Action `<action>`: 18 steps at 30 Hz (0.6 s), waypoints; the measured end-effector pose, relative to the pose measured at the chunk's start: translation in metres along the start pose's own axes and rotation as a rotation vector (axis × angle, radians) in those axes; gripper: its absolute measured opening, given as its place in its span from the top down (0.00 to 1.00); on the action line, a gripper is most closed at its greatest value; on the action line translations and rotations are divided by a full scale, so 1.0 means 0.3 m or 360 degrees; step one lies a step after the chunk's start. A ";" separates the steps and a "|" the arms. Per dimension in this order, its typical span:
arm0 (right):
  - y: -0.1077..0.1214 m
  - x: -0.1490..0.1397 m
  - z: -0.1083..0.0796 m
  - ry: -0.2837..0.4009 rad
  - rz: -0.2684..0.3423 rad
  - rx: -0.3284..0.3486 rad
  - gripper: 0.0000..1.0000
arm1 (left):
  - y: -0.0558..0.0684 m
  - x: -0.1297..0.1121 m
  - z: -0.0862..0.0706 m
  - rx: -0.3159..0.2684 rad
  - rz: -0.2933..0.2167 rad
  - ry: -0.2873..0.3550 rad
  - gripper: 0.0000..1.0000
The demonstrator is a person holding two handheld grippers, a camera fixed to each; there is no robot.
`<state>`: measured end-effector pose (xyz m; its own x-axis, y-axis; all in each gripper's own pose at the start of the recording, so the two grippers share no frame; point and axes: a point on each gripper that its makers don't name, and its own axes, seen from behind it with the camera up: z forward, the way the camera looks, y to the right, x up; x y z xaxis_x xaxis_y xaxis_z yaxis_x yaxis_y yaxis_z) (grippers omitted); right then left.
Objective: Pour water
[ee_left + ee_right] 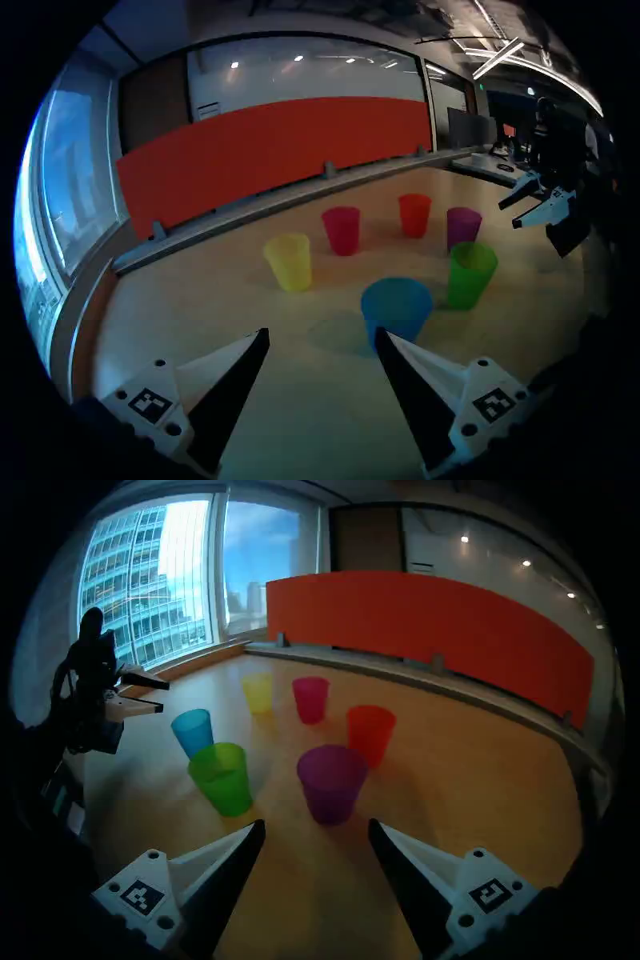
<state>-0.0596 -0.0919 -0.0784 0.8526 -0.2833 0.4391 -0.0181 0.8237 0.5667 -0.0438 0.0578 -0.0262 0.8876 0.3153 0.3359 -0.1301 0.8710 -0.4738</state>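
Several plastic cups stand upright on a wooden table [264, 320]. In the left gripper view the blue cup [397, 310] is nearest, just beyond my open left gripper [322, 344], with the green cup [470, 274], yellow cup [290, 261], pink cup [342, 230], orange cup [414, 214] and purple cup [463, 227] behind. My right gripper [316, 832] is open, and the purple cup [331, 783] stands just ahead of it, beside the green cup [222, 778]. Neither gripper holds anything.
A long red partition [272, 152] runs along the table's far edge. Tall windows [160, 584] lie beyond the table. The other gripper [544, 204] hovers at the right of the left gripper view, and at the left [128, 692] of the right gripper view.
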 end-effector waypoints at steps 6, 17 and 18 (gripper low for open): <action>0.058 0.022 -0.013 0.0074 0.0050 -0.0128 0.00 | -0.057 0.031 -0.014 0.0117 -0.0084 0.0100 0.02; 0.168 0.106 -0.036 0.0240 0.0145 -0.0380 0.00 | -0.117 0.098 -0.046 0.0290 -0.0211 0.0282 0.02; 0.177 0.114 -0.038 0.0256 0.0155 -0.0399 0.00 | -0.122 0.104 -0.049 0.0302 -0.0223 0.0298 0.02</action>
<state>-0.0254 -0.0523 -0.0411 0.9253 -0.1322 0.3555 0.0087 0.9444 0.3288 -0.0047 0.0301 -0.0103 0.9665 0.1275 0.2228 -0.0654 0.9615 -0.2669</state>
